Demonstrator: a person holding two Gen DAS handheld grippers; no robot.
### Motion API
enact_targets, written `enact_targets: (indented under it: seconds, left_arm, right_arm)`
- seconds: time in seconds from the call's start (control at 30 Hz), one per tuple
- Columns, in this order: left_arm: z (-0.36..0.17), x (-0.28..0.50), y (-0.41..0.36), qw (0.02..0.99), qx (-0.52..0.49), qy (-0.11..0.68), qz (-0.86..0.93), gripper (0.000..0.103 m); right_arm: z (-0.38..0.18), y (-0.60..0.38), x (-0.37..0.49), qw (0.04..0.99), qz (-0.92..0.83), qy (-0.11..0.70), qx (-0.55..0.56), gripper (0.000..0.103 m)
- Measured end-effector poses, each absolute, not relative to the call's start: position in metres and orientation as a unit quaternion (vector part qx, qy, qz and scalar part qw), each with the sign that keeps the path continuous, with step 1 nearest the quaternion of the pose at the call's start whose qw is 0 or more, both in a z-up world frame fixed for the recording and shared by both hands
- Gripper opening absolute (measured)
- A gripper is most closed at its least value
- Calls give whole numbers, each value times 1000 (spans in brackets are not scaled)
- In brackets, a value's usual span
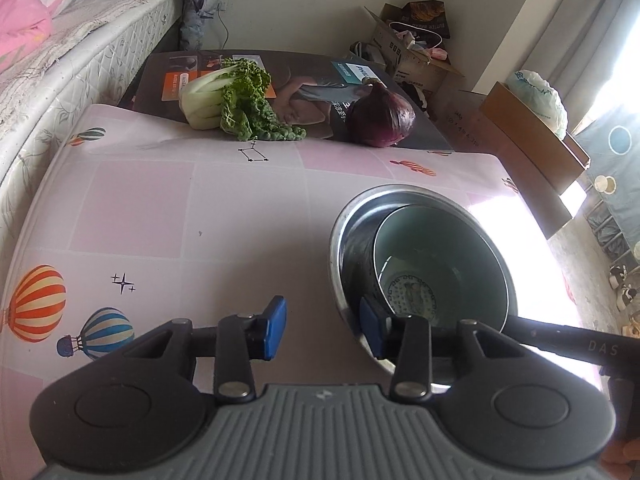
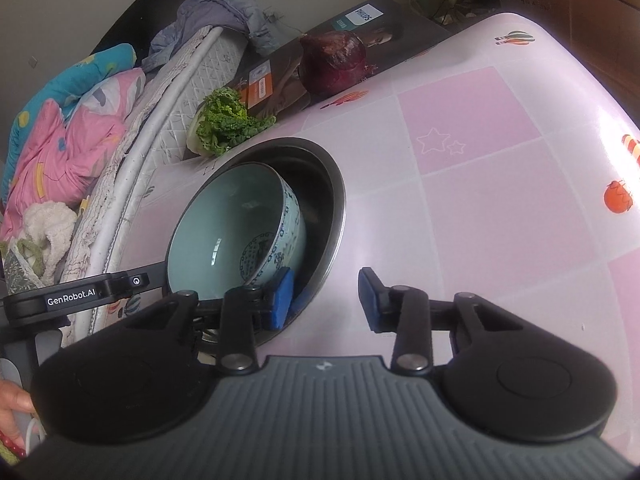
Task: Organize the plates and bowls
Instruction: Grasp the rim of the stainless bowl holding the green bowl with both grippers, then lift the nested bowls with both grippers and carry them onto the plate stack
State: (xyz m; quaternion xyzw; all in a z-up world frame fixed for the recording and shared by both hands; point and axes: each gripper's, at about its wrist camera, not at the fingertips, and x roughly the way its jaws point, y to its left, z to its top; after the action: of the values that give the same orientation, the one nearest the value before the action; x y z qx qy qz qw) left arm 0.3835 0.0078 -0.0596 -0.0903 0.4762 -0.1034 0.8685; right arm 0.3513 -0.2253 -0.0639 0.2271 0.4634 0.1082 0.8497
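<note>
A steel bowl [image 1: 352, 216] stands on the pink table, and a pale green ceramic bowl [image 1: 460, 248] with a blue pattern lies tilted inside it. My left gripper [image 1: 324, 330] is open, its right finger inside the steel bowl's near rim, its left finger outside. In the right wrist view the steel bowl [image 2: 332, 184] holds the ceramic bowl [image 2: 224, 216]. My right gripper [image 2: 326, 300] is open, its left finger inside the steel rim by the ceramic bowl, its right finger over the table. Neither grips anything.
A bok choy [image 1: 228, 100] and a red onion [image 1: 380, 120] lie at the table's far edge on a dark printed box [image 1: 304, 76]. A bed [image 1: 80, 40] runs along the left. Cardboard boxes [image 1: 532, 136] stand to the right. The tablecloth [image 2: 500, 200] is pink-checked.
</note>
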Motion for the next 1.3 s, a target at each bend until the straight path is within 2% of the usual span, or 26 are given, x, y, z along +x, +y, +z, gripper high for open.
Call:
enact_targets:
  seconds: [0.47,0.53,0.6,0.63,1.3]
  left_arm:
    - [-77,404,8,841,-134,513,-104,33]
    - [-79,406,7,839,-139,516,-107,29]
    - [-80,406,6,835,-151,517,-115,16]
    - [-80,407,4,833,-154,517,-118,13]
    - [-60,396,1,838,-154,510,-120,15]
  right_arm:
    - [-81,-222,374,842,102,471,243,24]
    - [-81,-220,374,844,100,471,237,21]
    - [-82,-217,376,843,102,471,237,18]
    - [-82,-216,377,842,104,472,239,15]
    - [-64,-216,365,846,100,469,233,16]
